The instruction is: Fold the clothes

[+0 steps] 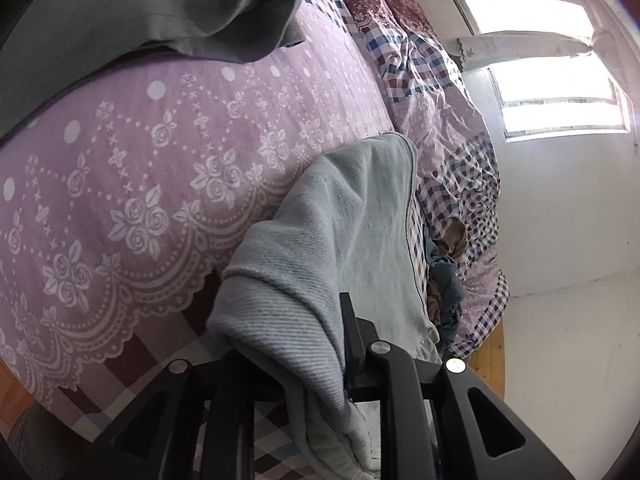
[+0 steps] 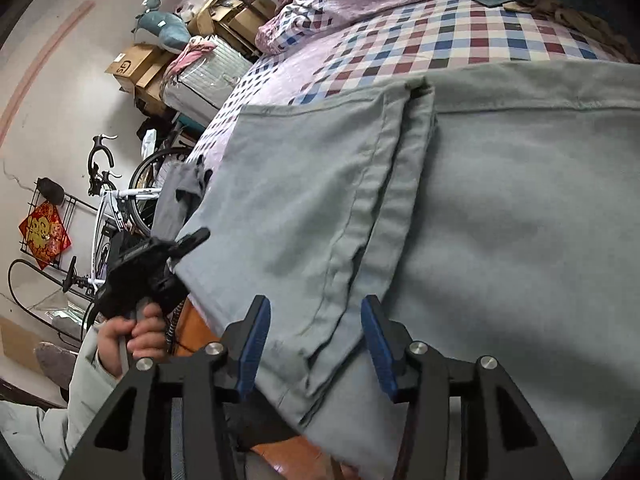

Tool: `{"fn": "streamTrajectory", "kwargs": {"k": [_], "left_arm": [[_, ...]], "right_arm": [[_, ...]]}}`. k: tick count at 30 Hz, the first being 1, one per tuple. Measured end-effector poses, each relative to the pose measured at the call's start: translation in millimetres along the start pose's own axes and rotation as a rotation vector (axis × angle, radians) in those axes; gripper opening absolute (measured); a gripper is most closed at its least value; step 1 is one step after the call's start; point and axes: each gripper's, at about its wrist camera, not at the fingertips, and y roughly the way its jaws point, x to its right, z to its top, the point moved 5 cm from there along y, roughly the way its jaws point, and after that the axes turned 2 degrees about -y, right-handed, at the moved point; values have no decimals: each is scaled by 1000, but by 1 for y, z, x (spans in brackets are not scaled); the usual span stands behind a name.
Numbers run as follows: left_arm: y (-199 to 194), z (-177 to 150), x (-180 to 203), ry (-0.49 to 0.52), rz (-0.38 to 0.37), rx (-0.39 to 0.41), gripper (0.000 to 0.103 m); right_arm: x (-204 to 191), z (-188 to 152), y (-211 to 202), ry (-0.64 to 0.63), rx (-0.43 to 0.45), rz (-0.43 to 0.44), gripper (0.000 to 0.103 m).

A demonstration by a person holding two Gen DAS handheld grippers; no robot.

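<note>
A pale grey-green garment (image 2: 480, 220) lies spread on the bed, with a folded flap and seams down its middle. My right gripper (image 2: 316, 336) is open, its blue-padded fingers (image 2: 256, 340) on either side of the garment's lower folded edge. My left gripper (image 1: 336, 332) is shut on a corner of the same garment (image 1: 344, 224), which is lifted and drapes over the fingers. In the right wrist view, the left gripper (image 2: 188, 244) holds the garment's left corner at the bed edge, with the person's hand (image 2: 132, 336) on its handle.
The bed has a pink floral bedspread (image 1: 180, 160) and a checked sheet (image 2: 440, 40). A dark grey garment (image 1: 180, 8) lies at the far end. Crumpled bedding (image 1: 440, 100), a bicycle (image 2: 120, 196), boxes (image 2: 140, 64) and a wooden floor (image 1: 488, 360) surround it.
</note>
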Motion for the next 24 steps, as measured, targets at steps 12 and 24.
{"fn": "streamTrajectory", "kwargs": {"k": [12, 24], "left_arm": [[4, 1, -5, -27, -5, -32, 27], [3, 2, -8, -43, -15, -38, 27]], "right_arm": [[10, 15, 33, 93, -60, 180, 51], [-29, -18, 26, 35, -41, 192, 4]]}}
